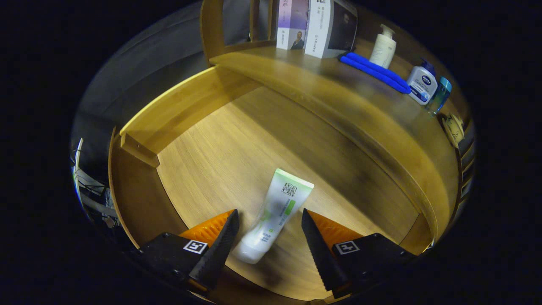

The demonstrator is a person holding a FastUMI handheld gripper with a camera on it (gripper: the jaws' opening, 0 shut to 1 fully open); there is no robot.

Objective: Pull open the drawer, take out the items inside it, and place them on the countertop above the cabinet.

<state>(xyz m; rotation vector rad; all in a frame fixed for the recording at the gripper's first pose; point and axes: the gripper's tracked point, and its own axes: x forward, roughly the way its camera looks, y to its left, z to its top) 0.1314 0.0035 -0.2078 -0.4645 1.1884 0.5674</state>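
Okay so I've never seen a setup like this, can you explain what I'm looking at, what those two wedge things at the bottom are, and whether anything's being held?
The camera rides on a hand-held claw and looks forward along its two fingers, the wedges you noticed. They are spread open inside a pulled-out wooden drawer. A white and green tube lies on the drawer floor between the fingers, but neither finger presses on it, so nothing is held yet. Beyond the drawer is the countertop, carrying boxes, a blue cloth, a pump bottle, a white bottle with a blue cap and a small teal bottle.
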